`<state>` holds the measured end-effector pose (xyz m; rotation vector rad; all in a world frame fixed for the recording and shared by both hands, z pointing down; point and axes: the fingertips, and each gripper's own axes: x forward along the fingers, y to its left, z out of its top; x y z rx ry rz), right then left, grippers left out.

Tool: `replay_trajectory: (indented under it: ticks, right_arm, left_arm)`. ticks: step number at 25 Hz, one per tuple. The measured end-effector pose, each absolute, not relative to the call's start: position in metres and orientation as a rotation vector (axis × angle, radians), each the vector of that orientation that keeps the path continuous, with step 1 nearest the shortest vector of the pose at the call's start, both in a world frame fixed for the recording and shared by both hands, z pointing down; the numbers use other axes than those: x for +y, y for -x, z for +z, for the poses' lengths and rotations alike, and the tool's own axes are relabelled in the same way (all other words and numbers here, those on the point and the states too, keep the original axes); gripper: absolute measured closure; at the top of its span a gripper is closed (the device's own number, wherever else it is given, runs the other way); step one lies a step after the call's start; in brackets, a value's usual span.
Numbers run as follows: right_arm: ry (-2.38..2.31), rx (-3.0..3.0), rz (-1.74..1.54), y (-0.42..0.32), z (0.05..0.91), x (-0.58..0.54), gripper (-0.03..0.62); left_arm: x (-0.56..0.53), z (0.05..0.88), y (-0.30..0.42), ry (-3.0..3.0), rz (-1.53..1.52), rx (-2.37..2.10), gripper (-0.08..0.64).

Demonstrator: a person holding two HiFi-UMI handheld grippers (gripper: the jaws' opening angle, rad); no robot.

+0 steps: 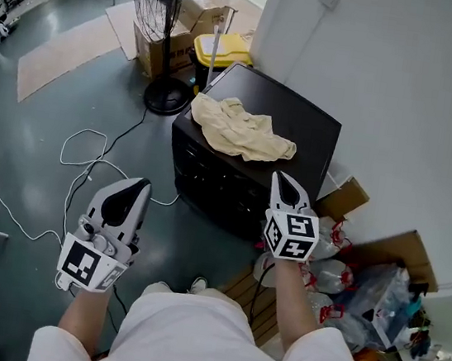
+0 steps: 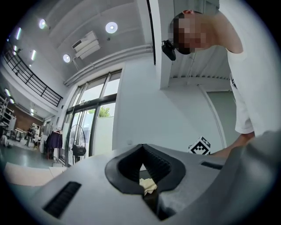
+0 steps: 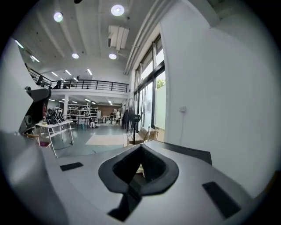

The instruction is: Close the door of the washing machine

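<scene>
A grey hall floor [image 1: 52,109] is bounded by a white wall [image 1: 405,92], against which the black washing machine [image 1: 301,119] stands with a cream cloth [image 1: 241,129] draped over its top. Its front is seen too steeply for the door's position to be told. The left gripper [image 1: 138,181] and right gripper [image 1: 281,177] are held short of it, each with jaws pressed together on nothing, presumably so the door can be pushed rather than grasped. No brand or legible writing is shown, only the grippers' square markers.
</scene>
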<state>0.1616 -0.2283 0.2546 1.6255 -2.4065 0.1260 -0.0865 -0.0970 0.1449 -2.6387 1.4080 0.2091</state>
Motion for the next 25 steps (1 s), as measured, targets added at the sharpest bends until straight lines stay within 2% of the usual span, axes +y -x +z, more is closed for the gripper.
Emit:
replay_trajectory:
  ticks: [5, 11, 25]
  right_arm:
    - [-1.634, -2.512, 0.092, -0.175, 0.217, -0.220, 0.595]
    - [-1.672, -2.554, 0.163, -0.201, 0.210, -0.201, 0.595]
    - [-1.877, -2.468, 0.105, -0.270, 0.186, -0.149, 0.595]
  left_arm:
    - [-0.091, 0.124, 0.109, 2.559, 0.250, 1.499, 0.555]
    - [-0.072, 0.111, 0.134, 2.469, 0.249, 1.600, 0.555]
    - [-0.042, 0.131, 0.180, 2.323, 0.238, 1.876, 0.555]
